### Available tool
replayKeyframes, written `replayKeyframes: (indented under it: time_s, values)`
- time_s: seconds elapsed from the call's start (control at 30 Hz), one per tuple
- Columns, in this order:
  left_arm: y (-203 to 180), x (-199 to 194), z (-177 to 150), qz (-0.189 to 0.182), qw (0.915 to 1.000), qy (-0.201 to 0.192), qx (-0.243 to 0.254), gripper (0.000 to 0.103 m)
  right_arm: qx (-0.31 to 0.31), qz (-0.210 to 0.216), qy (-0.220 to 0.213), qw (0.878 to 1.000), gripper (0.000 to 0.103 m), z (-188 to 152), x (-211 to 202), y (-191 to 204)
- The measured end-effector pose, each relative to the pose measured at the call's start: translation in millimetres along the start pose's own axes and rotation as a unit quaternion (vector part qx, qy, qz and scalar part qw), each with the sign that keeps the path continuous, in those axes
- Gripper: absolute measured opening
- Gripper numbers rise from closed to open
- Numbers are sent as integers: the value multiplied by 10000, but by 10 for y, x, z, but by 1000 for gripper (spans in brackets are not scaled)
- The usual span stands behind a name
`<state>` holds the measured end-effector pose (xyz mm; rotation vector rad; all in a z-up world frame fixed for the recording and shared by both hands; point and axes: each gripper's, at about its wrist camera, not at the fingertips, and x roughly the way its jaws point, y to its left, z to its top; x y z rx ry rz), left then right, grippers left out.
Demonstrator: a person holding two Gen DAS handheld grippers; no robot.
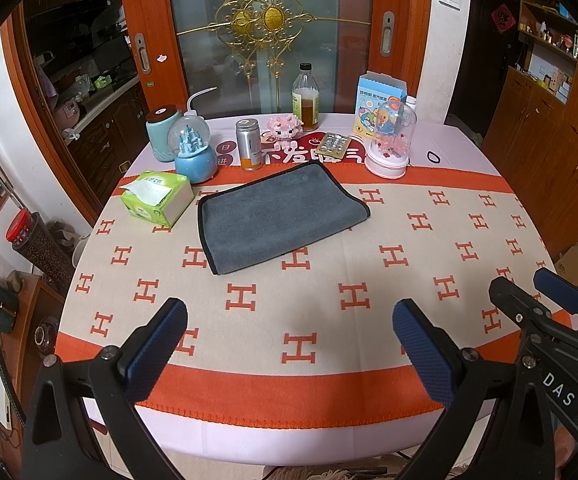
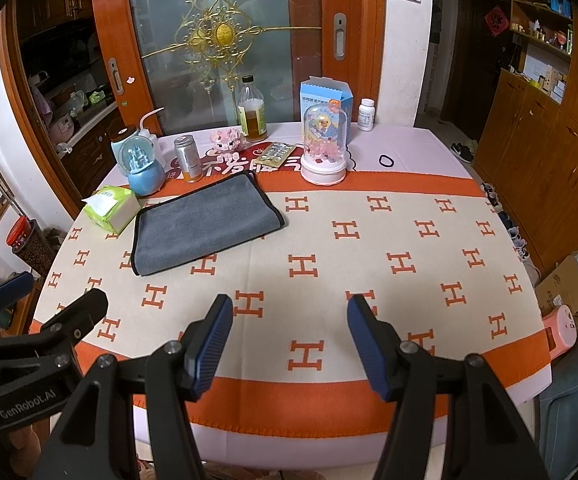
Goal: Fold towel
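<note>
A grey towel [image 1: 277, 216] with a black edge lies flat on the table, folded into a rectangle; it also shows in the right wrist view [image 2: 203, 226]. My left gripper [image 1: 289, 344] is open and empty above the table's near edge, well short of the towel. My right gripper [image 2: 289, 340] is open and empty too, near the front edge and to the right of the towel. The right gripper also shows at the right of the left wrist view [image 1: 537, 288].
A green tissue box [image 1: 157, 198] sits just left of the towel. Behind it stand a blue snow globe [image 1: 193, 152], a metal can [image 1: 248, 144], a pink toy [image 1: 285, 128], a bottle [image 1: 305, 98], a blister pack [image 1: 335, 146] and a glass dome [image 1: 391, 140]. A black hair tie [image 1: 433, 157] lies far right.
</note>
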<state>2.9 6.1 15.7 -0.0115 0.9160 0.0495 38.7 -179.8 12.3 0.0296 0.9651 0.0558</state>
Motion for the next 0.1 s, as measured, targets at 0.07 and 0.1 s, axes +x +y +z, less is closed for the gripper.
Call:
replayKeyframes:
  time_s: [0.07, 0.1]
  values:
    - [2, 3, 2, 1, 10000, 4, -1, 102, 3, 8, -5, 10000, 60, -1, -1, -3]
    - [7, 3, 4, 3, 10000, 6, 2, 102, -1, 4, -2, 10000, 60, -3, -1, -4]
